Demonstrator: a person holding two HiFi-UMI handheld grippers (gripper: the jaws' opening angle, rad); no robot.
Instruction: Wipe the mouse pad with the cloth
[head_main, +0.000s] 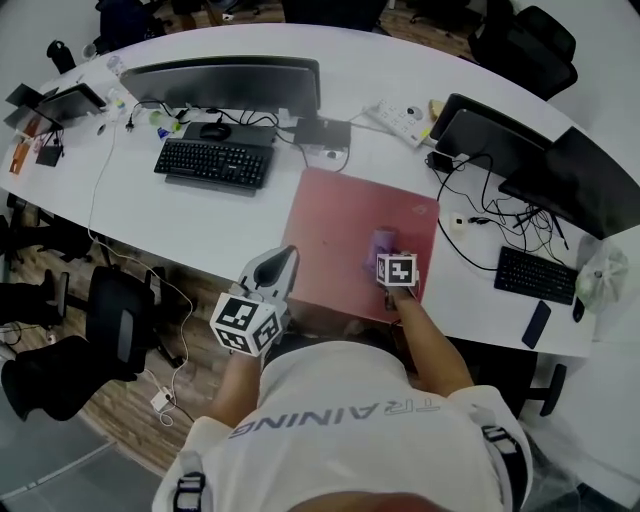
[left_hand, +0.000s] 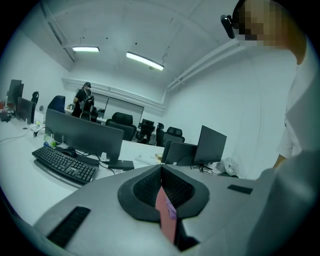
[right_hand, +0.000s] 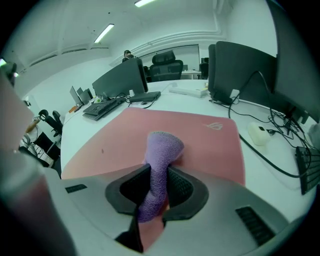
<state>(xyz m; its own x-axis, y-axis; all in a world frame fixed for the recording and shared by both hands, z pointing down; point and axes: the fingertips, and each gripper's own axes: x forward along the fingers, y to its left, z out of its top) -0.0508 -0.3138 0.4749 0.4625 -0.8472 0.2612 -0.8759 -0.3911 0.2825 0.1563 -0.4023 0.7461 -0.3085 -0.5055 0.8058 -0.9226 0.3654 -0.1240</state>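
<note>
A pink mouse pad (head_main: 340, 225) lies flat on the white desk in front of me. My right gripper (head_main: 392, 258) is over its near right part, shut on a purple cloth (head_main: 383, 241). In the right gripper view the cloth (right_hand: 162, 147) stands up between the jaws of the right gripper (right_hand: 159, 172) and bends down onto the mouse pad (right_hand: 200, 130). My left gripper (head_main: 278, 266) hovers at the pad's near left edge. In its own view the left gripper (left_hand: 161, 172) points level across the room, jaws together, with only a thin pink sliver showing between them.
A black keyboard (head_main: 212, 162) and monitor (head_main: 225, 82) stand behind the pad on the left. A power strip (head_main: 400, 118), two dark monitors (head_main: 490, 140), cables, a small white device (head_main: 458, 224), another keyboard (head_main: 535, 275) and a phone (head_main: 536, 323) lie right. An office chair (head_main: 115, 320) stands below the desk edge.
</note>
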